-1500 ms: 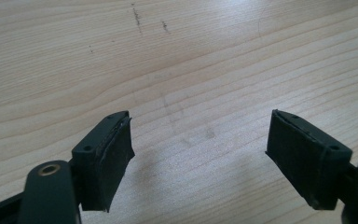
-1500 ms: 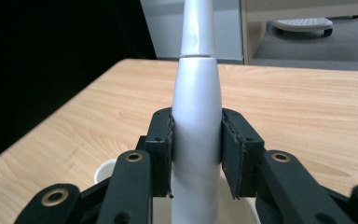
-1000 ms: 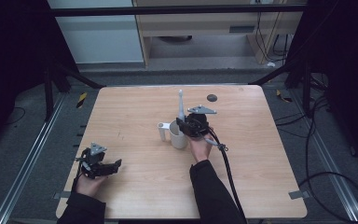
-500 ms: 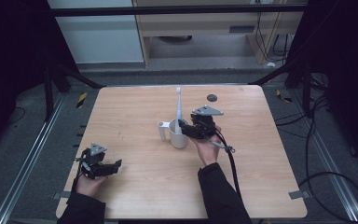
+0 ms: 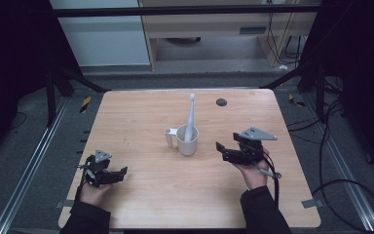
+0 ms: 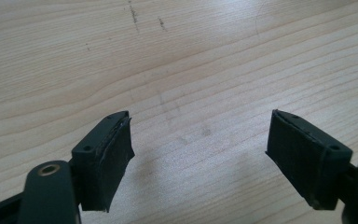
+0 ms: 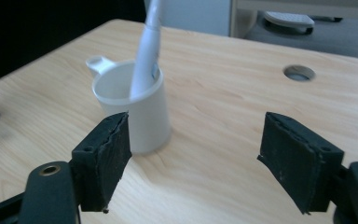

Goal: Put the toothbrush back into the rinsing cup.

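A pale wooden table point(image 5: 141, 122) with clear grain fills the middle of the high view; it stands on a grey floor with metal rails at both sides and dark frame legs behind.

Nearest, at the near left corner, the left gripper point(image 5: 119, 173) lies low over the wood in the person's left hand point(image 5: 93, 192). In the left gripper view its jaws are spread wide with only bare boards between them — they hold nothing.

Farther in on the right side, the right gripper point(image 5: 220, 150) is held above the table by the right hand point(image 5: 253, 171), with its grey plate on top and its cable trailing back toward the near edge. Its jaws are also spread wide and empty, pointing left toward the cup, apart from it.

Near the table's middle stands a white cup point(image 5: 187, 141) — upright, its handle turned to the left — with a white toothbrush point(image 5: 190, 117) leaning inside it, head up. In the right gripper view the cup point(image 7: 140, 109) sits beyond the left jaw, the toothbrush point(image 7: 147, 51) slanting up out of it.

Toward the far edge, right of centre, is a round cable hole point(image 5: 221, 102). Open wood lies all around the cup, and the far left quarter is bare.

Beyond the table are a light cabinet front point(image 5: 102, 39) and a wooden desk point(image 5: 214, 27).
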Demonstrator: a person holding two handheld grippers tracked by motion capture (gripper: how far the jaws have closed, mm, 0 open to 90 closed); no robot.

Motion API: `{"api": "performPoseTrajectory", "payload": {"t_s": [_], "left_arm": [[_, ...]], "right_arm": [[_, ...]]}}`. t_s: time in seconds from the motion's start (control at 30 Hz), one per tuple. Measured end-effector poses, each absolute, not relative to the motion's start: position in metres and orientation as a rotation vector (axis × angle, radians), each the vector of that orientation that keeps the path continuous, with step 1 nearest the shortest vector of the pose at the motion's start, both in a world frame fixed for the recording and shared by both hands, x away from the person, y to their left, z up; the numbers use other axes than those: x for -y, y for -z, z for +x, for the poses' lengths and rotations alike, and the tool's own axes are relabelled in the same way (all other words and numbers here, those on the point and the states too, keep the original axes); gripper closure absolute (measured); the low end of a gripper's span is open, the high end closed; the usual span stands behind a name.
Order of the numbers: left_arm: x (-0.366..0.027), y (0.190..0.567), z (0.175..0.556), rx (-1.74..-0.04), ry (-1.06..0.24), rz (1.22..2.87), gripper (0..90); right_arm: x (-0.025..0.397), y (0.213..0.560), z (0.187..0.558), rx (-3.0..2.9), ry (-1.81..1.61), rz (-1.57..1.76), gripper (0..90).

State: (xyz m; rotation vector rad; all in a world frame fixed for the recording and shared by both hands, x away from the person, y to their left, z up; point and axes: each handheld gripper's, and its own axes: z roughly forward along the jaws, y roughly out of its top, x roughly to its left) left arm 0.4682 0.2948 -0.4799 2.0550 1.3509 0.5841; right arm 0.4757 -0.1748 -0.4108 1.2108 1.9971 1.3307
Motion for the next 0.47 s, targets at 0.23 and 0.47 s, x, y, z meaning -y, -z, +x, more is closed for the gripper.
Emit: {"api": "performPoseTrajectory", "payload": {"t_s": [0.23,0.47], "left_arm": [[-0.295,0.479,0.468,-1.352,-0.572,2.053,24.2],[-0.296,0.479,0.467,-1.352,-0.565,2.051,29.3]], "right_arm": [[0.207,0.431,0.459,-1.988,-1.249,1.247,23.1],[0.227,0.452,0.450,-1.992,-1.068,1.257,23.1]]}}
